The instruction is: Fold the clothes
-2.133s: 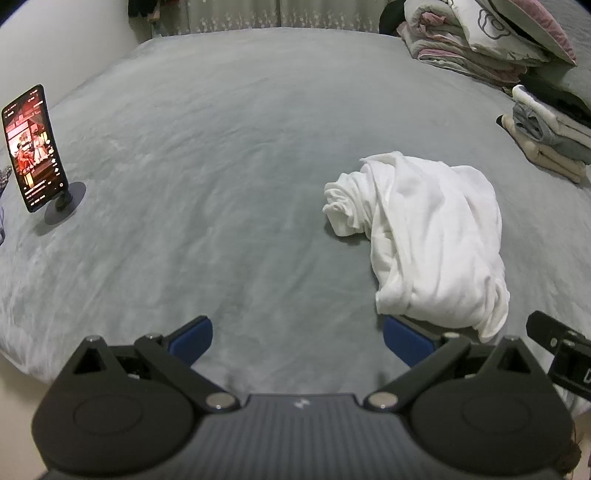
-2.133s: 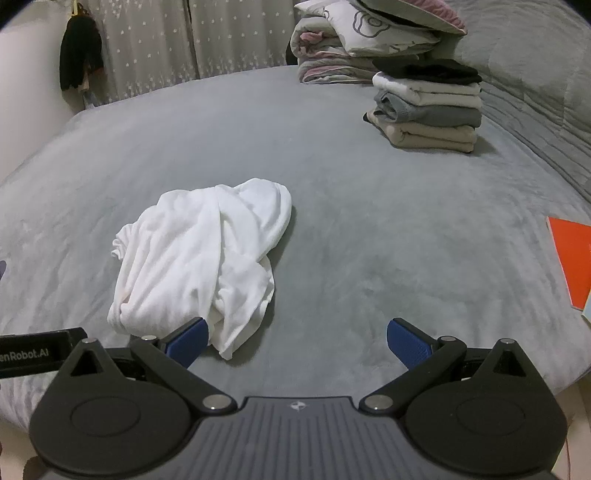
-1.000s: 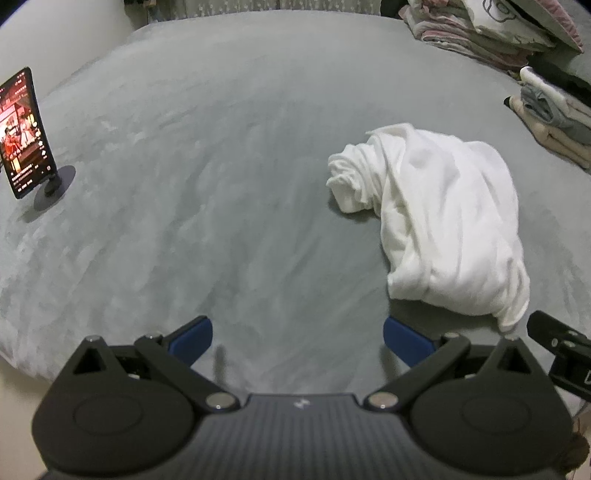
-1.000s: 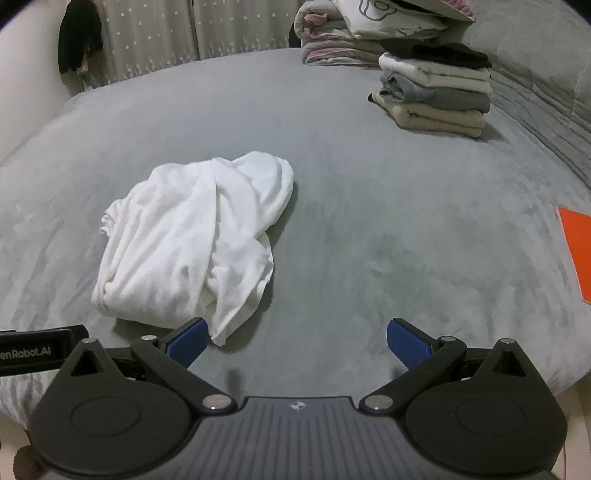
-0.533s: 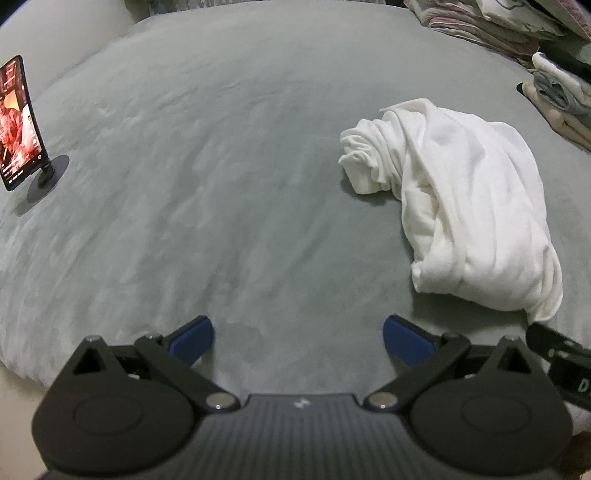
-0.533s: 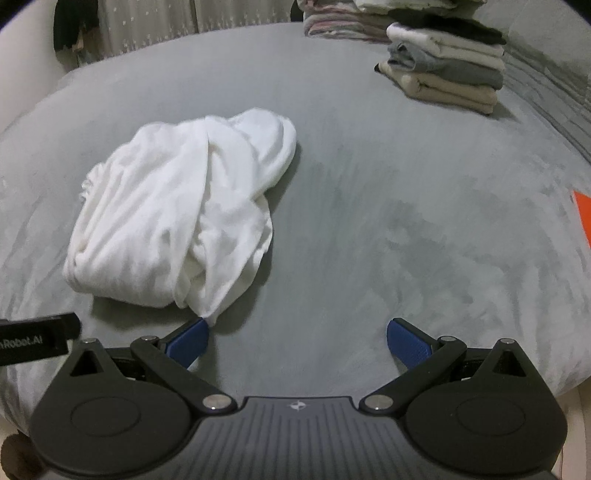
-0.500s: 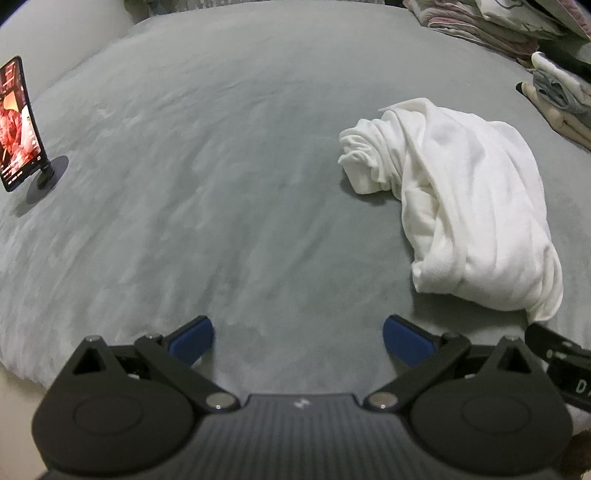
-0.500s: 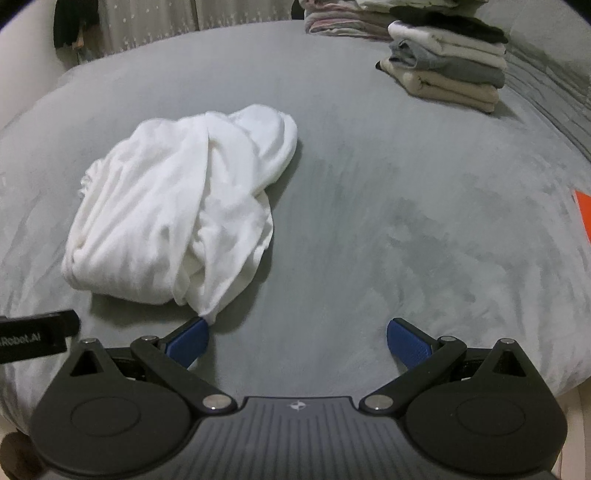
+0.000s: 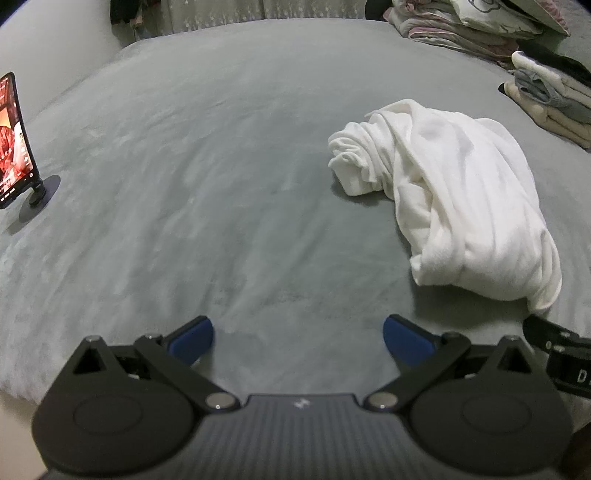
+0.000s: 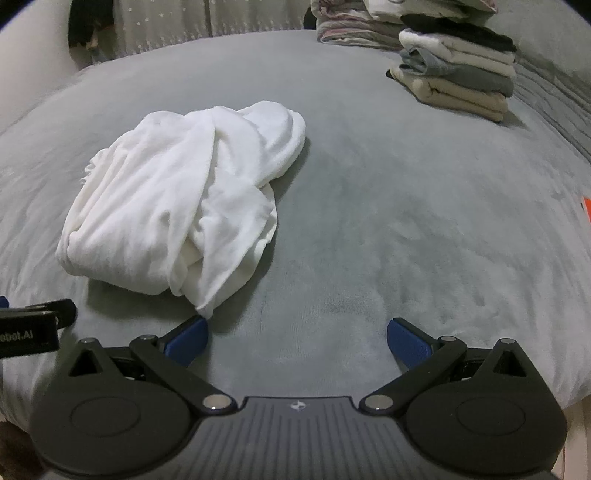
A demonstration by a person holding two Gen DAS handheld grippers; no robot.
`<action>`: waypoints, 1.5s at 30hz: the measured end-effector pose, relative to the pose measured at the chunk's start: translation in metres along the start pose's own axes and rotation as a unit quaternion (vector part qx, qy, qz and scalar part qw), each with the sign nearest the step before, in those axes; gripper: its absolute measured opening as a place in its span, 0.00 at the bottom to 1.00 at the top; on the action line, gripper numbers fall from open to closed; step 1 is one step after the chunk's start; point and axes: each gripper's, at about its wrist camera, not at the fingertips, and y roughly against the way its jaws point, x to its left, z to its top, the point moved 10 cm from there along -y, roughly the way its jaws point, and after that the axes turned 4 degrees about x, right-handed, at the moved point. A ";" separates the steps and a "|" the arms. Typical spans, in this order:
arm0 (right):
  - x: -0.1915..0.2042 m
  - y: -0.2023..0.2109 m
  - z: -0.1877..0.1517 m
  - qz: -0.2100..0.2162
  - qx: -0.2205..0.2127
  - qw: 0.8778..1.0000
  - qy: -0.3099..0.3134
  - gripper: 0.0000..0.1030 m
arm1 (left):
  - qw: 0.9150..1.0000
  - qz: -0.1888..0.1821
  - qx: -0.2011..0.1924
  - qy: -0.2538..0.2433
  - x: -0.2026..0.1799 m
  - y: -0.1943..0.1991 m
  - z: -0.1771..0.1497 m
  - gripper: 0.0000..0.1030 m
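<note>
A crumpled white garment [image 9: 454, 195] lies in a heap on the grey bed cover [image 9: 221, 155], right of centre in the left wrist view. The same white garment [image 10: 184, 199] sits left of centre in the right wrist view. My left gripper [image 9: 297, 338] is open over bare cover, well to the left of the heap, holding nothing. My right gripper [image 10: 297, 338] is open too. Its left fingertip [image 10: 186, 339] sits just below the garment's nearest hanging corner; whether it touches is unclear.
A stack of folded clothes [image 10: 458, 74] stands at the back right, with folded bedding [image 9: 469, 26] behind it. A phone on a round stand [image 9: 14, 144] is at the left edge of the bed. An orange item [image 10: 586, 206] peeks in at the right edge.
Both grippers have moved forward over the bed toward the white garment, then tilted up a little. The garment lies unchanged. Both grippers stay open.
</note>
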 end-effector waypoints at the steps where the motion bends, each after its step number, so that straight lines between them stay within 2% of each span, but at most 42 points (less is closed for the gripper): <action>1: 0.000 0.000 0.000 0.001 -0.003 1.000 0.000 1.00 | 1.000 0.000 0.000 0.000 0.000 0.001 0.000 1.00; 12: 0.000 0.003 0.001 0.002 -0.018 1.000 0.002 1.00 | 1.000 -0.004 -0.010 0.007 0.000 0.001 0.000 1.00; 21: 0.001 0.006 0.004 0.001 -0.029 0.999 0.018 1.00 | 0.999 0.004 -0.041 0.009 0.000 0.005 0.002 1.00; 25: 0.003 0.007 0.005 0.001 -0.036 0.999 0.030 1.00 | 0.999 -0.010 -0.044 0.028 0.004 0.008 0.005 1.00; 28: 0.000 0.011 0.010 0.014 -0.029 0.999 0.015 1.00 | 0.998 -0.028 -0.044 0.046 0.009 0.011 0.008 1.00; 32: -0.005 0.025 0.020 0.040 -0.059 0.997 -0.018 1.00 | 0.996 -0.039 -0.046 0.065 0.016 0.013 0.012 1.00; 37: -0.004 0.033 0.028 0.059 -0.077 0.995 -0.039 0.93 | 0.995 -0.041 -0.051 0.077 0.020 0.015 0.015 1.00; 40: -0.003 0.038 0.031 0.072 -0.084 0.993 -0.049 0.83 | 0.993 -0.056 -0.056 0.082 0.017 0.017 0.017 1.00; 42: 0.000 0.041 0.033 0.089 -0.088 0.990 -0.058 0.73 | 0.993 -0.063 -0.059 0.084 0.015 0.019 0.018 1.00; 45: 0.008 0.046 0.037 0.124 -0.093 0.985 -0.070 0.65 | 0.992 -0.069 -0.063 0.087 0.012 0.021 0.019 1.00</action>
